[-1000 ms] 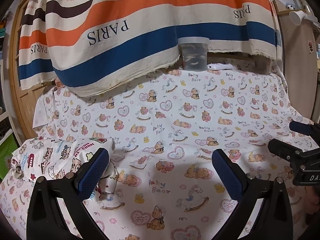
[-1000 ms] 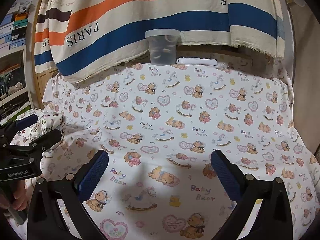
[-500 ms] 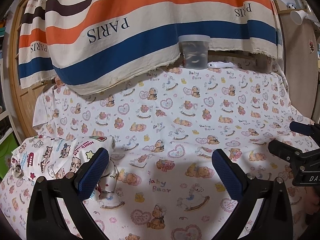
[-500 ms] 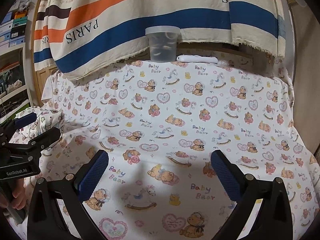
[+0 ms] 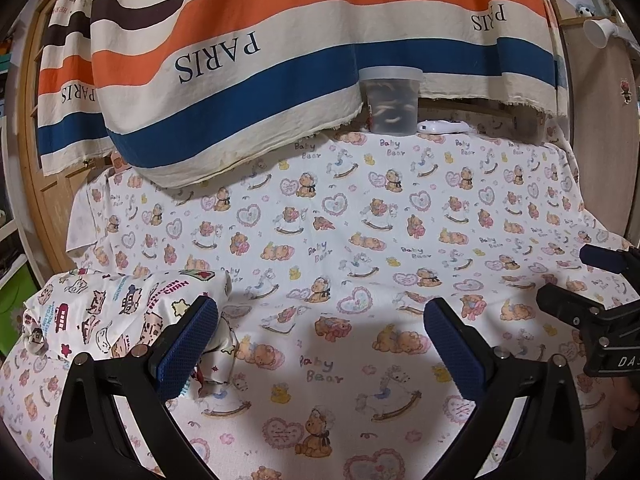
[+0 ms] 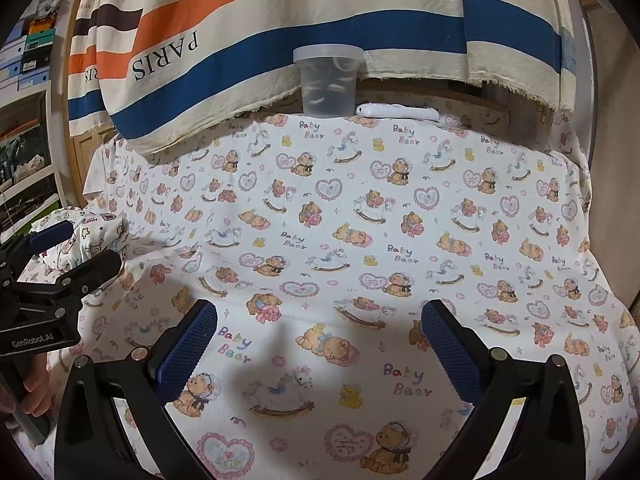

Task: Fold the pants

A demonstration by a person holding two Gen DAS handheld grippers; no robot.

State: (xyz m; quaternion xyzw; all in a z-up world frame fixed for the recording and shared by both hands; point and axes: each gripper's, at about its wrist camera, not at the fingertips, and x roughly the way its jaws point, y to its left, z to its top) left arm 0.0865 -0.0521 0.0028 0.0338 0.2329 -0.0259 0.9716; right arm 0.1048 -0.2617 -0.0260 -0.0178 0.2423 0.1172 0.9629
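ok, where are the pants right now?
Left wrist view, low left: pants bunched on the bear sheet, beside the left gripper.

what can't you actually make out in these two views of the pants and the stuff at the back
- Pants: the left wrist view's left tool finger covers their near edge; shape unclear.
- Pants, right wrist view: mostly behind the left tool.
- Lidded tub: contents blurred through cloudy plastic.
- White object: too small to identify.

A bear-print sheet (image 5: pixel 360 216) covers the table beneath a hanging striped PARIS cloth (image 5: pixel 248 80); shelves (image 6: pixel 28 128) stand left.
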